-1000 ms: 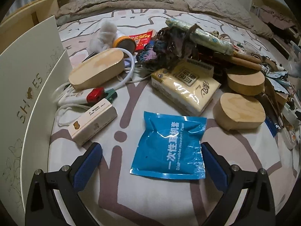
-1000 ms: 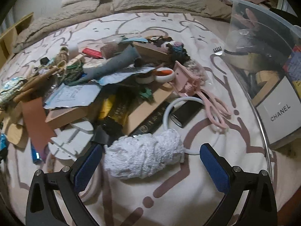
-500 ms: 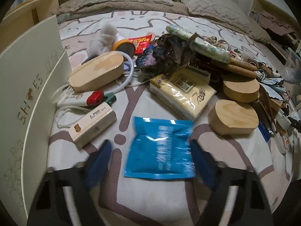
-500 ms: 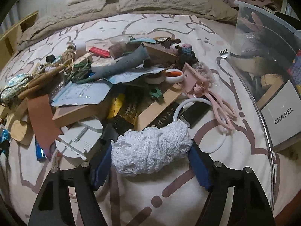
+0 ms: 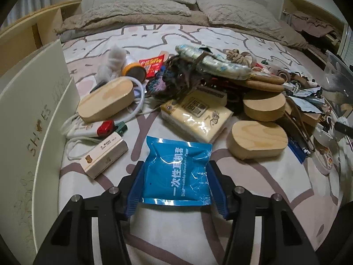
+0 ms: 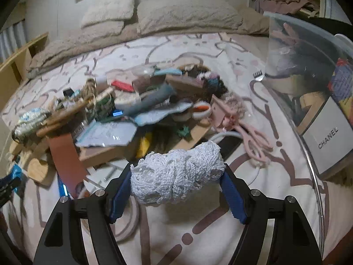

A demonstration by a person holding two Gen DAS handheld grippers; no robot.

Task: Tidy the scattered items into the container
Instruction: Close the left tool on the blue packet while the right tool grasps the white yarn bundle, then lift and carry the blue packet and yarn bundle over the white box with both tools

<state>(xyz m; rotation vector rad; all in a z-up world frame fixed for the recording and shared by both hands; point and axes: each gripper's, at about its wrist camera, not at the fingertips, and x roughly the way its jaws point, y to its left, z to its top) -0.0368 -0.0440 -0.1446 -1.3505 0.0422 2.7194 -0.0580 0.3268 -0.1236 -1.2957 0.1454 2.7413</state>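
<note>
Left wrist view: the left tool (image 5: 175, 183) is clenched on a blue packet (image 5: 177, 172), its blue pads pressing the packet's left and right edges. The packet lies on the bed (image 5: 253, 190), near the camera. Just left of it sits a small cream box (image 5: 106, 154); beyond it a yellow tissue pack (image 5: 195, 116). To the right, an oval wooden box (image 5: 258, 138) rests on the cover, with a second one (image 5: 263, 106) behind it and a third (image 5: 107, 101) far left. A white shoe box (image 5: 28, 119) stands along the left edge.

Right wrist view: the right tool (image 6: 176, 182) grasps a white knitted bundle (image 6: 176, 174), pads against both its ends; the bundle looks raised off the bed cover. Beyond it lies a blurred heap of scattered items (image 6: 123, 114), with pink scissors (image 6: 253, 139) to the right. The clear plastic container (image 6: 308, 88) stands at the far right, already holding things, among them a white box (image 6: 328, 137) lettered CHANEL.
</note>
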